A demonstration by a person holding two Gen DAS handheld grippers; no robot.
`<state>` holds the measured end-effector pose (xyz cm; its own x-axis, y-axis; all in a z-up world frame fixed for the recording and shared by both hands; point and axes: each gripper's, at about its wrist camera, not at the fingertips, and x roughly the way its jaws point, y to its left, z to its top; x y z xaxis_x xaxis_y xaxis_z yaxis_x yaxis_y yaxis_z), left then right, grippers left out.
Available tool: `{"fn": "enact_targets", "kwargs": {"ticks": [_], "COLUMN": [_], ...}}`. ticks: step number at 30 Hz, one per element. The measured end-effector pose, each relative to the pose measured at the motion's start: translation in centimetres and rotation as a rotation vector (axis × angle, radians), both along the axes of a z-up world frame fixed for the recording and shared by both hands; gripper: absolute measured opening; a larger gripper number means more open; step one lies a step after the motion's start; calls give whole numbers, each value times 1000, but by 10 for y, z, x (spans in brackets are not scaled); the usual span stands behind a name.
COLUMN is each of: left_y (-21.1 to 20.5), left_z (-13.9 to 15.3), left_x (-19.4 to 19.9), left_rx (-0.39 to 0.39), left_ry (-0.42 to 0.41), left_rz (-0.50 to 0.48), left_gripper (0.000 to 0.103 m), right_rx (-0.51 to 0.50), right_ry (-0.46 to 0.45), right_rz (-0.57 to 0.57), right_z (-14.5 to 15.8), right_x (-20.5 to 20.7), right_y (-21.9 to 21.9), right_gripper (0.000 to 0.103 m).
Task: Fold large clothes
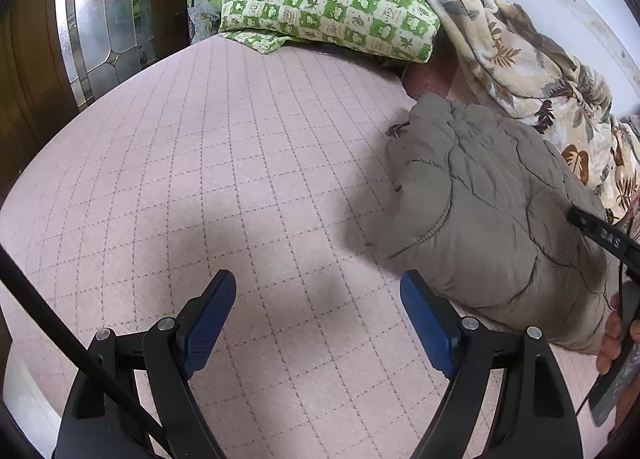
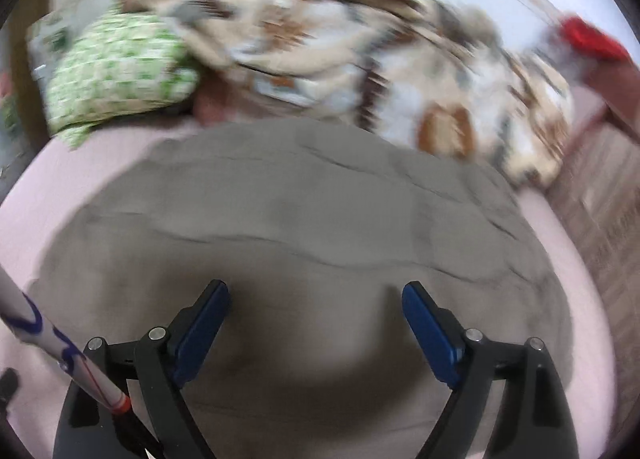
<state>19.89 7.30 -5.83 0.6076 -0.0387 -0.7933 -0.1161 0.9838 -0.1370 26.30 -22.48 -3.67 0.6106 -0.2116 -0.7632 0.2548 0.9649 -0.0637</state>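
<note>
Judging by the compact shape, the folding looks close to done: the grey padded jacket (image 1: pixel 492 215) lies as a thick bundle on the pink quilted bed (image 1: pixel 224 163), no sleeve trailing loose that I can see, though its far side is hidden.

Starting at the left of the left wrist view, there's bare bed from the lower left to the centre, and the green checked pillow (image 1: pixel 328 3) up at the top. The left gripper (image 1: pixel 318 323) sits at the bottom centre, jaws spread wide, nothing between them, over bare bed. Its right finger sits just beside the jacket's near edge; I can't tell whether they touch. The jacket fills the middle right, with the leaf-print blanket (image 1: pixel 532 71) heaped behind it.

Over to the right wrist view, blurred: the right gripper (image 2: pixel 316 331) is also wide open and empty, low over the jacket (image 2: pixel 304 211), which spreads across the whole centre of the frame. What's left, I'd say, is a last tuck or pressing flat.
</note>
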Motion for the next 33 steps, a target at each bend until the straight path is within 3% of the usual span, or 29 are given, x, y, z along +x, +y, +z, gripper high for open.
{"fn": "enact_targets", "kwargs": {"ticks": [4, 10, 13, 16, 18, 23, 26, 29, 33], "left_y": [-4, -14, -20, -28, -33, -41, -41, -35, -28], "left_z": [1, -4, -7, -8, -9, -8, -4, 4, 22], "left_x": [-2, -3, -5, -8, -10, -15, -17, -9, 27], "left_rx": [12, 34, 50, 68, 79, 112, 123, 77, -6], "left_ry": [-14, -11, -12, -15, -20, -34, -32, -16, 13], "left_rz": [0, -10, -18, -31, -37, -55, -60, -78, -112], "left_gripper": [83, 83, 83, 83, 83, 83, 83, 83, 83], "right_rx": [142, 193, 186, 256, 276, 169, 155, 193, 374], "right_ry": [-4, 2, 27, 5, -10, -11, -15, -28, -49], "right_rz": [-151, -359, -436, -490, -500, -465, -442, -435, -383], "right_z": [-10, -34, -46, -50, -45, -31, -26, -20, -13], "right_x": [-23, -79, -103, -131, -142, -151, -157, -155, -139], "right_y": [-79, -174, -206, -229, -237, -234, -233, -244, -267], "right_gripper": [91, 90, 89, 89, 89, 89, 89, 89, 92]}}
